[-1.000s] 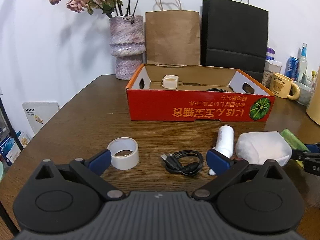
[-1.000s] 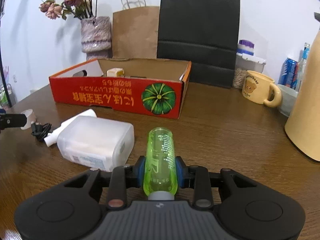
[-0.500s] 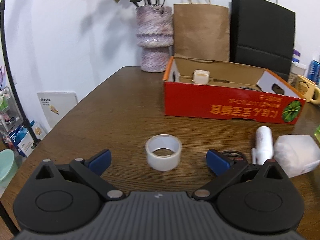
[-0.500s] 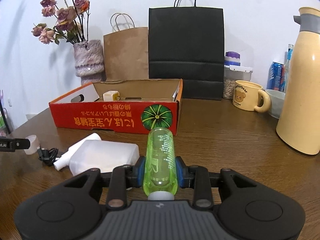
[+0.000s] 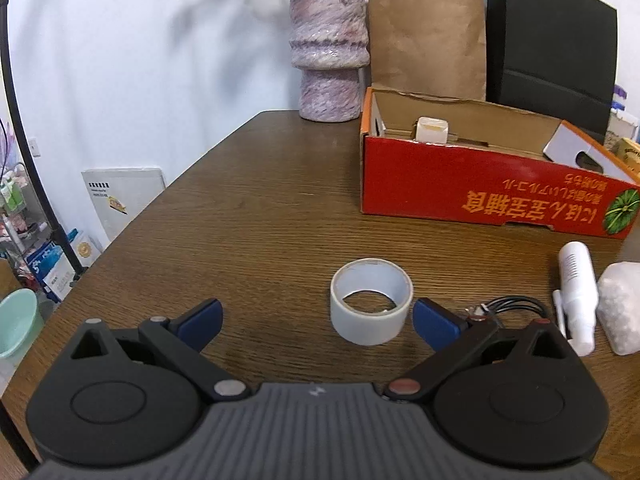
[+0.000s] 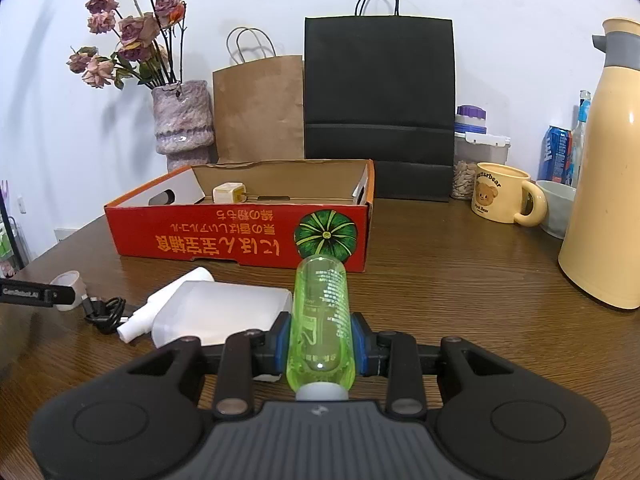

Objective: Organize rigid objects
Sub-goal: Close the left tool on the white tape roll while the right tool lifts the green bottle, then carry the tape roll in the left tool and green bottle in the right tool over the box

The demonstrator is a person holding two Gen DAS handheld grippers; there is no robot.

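Note:
My left gripper (image 5: 316,320) is open low over the wooden table; a white tape roll (image 5: 371,301) stands just ahead between its fingers, nearer the right one. A black cable (image 5: 508,308), a white tube (image 5: 576,292) and a frosted plastic box (image 5: 620,304) lie to the right. My right gripper (image 6: 320,344) is shut on a green bottle (image 6: 322,316), held above the table and pointing at the red cardboard box (image 6: 240,236). A white charger cube (image 6: 229,193) sits inside that box.
Behind the box stand a purple vase (image 6: 182,124), a brown paper bag (image 6: 260,108) and a black bag (image 6: 378,104). At right are a bear mug (image 6: 502,198), a bowl (image 6: 556,208) and a tall cream thermos (image 6: 608,168). The table's left edge (image 5: 132,216) drops off.
My left gripper has swung left, so the tape roll now sits between its fingers instead of the cable. My right gripper has risen with the green bottle and drawn back from the box.

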